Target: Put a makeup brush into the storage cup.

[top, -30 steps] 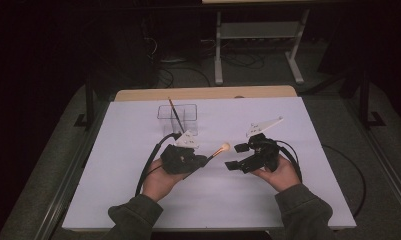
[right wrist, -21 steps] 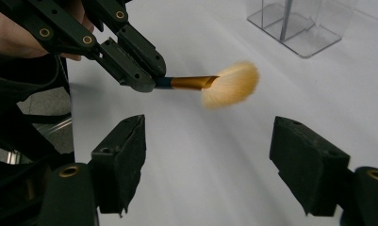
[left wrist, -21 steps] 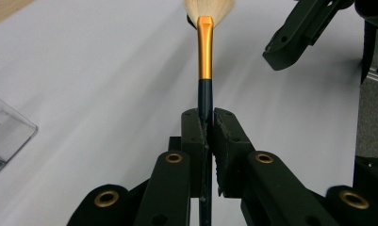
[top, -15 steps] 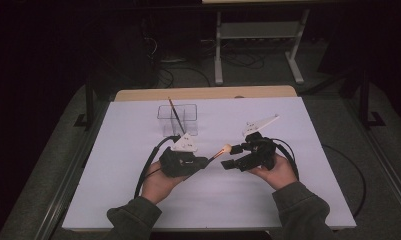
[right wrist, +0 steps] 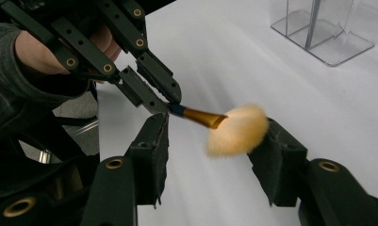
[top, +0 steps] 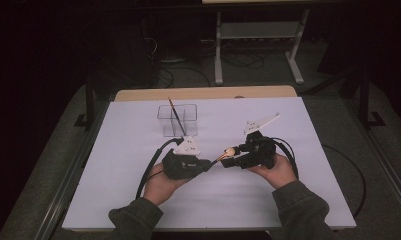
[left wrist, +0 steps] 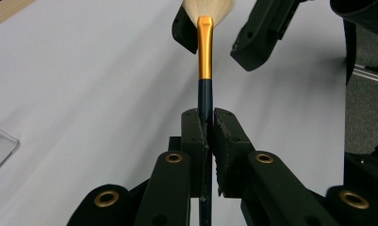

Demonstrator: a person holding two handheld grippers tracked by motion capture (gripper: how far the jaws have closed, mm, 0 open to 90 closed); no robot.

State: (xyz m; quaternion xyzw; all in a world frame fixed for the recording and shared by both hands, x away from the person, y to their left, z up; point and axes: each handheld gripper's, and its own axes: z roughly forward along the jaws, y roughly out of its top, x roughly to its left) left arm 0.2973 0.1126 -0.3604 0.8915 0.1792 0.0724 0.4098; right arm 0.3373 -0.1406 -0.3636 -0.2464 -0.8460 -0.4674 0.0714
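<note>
1. The right tongs [top: 227, 161] have just been closing. A second ago they gaped wide; now they stand about half open, with the fluffy head of the makeup brush [right wrist: 210, 123] between them. In the right gripper view one pad [right wrist: 271, 150] seems to brush the bristles while the other stands clear, so I would not call it a grip yet.
2. The left tongs [left wrist: 208, 134] are clamped tight on the brush's dark handle, the gold ferrule and pale bristles pointing out toward the other tongs.
3. The brush sits in the air just above the middle of the counter [top: 298, 200], between the two hands and near the person's edge.
4. My reading: this is a handover from left to right, partly made. The right tongs need to close onto something firmer than bristles, or the brush may slip when the left lets go.
5. A clear holder [top: 177, 120] stands toward the far side of the counter, with a thin stick-like thing [top: 176, 116] leaning inside it, likely another brush.
6. The counter is covered in plain white sheeting; beyond it the room is dark, with cables on the floor and a pale metal frame [top: 258, 35] at the back.
</note>
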